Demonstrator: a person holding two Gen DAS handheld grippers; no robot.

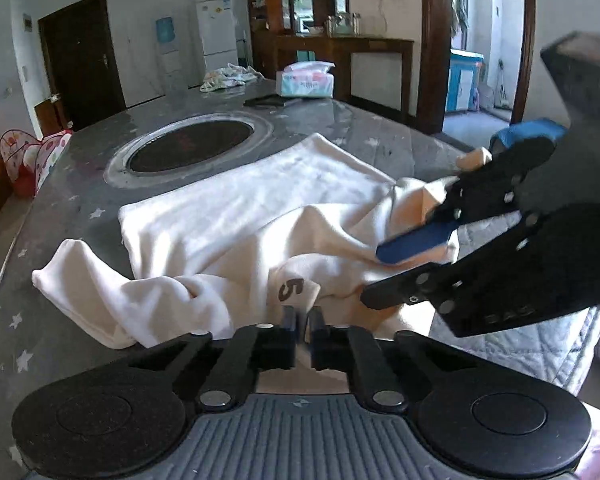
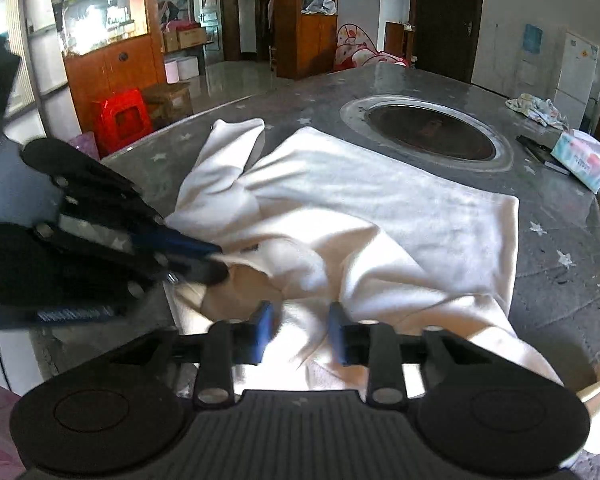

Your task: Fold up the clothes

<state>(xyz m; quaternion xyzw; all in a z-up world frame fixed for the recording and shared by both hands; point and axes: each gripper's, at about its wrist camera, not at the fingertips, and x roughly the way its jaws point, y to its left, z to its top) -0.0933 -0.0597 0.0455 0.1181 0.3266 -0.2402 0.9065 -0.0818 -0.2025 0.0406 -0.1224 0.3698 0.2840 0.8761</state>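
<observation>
A cream-white sweatshirt (image 1: 236, 208) lies spread on the grey table, with a "5" print near its lifted near edge; it also shows in the right wrist view (image 2: 380, 208). One sleeve (image 1: 88, 284) lies out to the left. My left gripper (image 1: 303, 322) is shut on the garment's near edge by the "5". It appears in the right wrist view (image 2: 212, 258), pinching the cloth. My right gripper (image 2: 300, 328) is open, its fingers astride a bunched fold of the garment. It shows in the left wrist view (image 1: 384, 276) with its jaws apart over the cloth.
The grey star-patterned table (image 1: 60, 216) has a round dark inset (image 1: 192, 146) in its middle. A tissue pack (image 1: 306, 80), a dark flat object (image 1: 266, 101) and a crumpled patterned cloth (image 1: 228, 76) lie at the far side. A red stool (image 2: 120, 116) stands beyond the table edge.
</observation>
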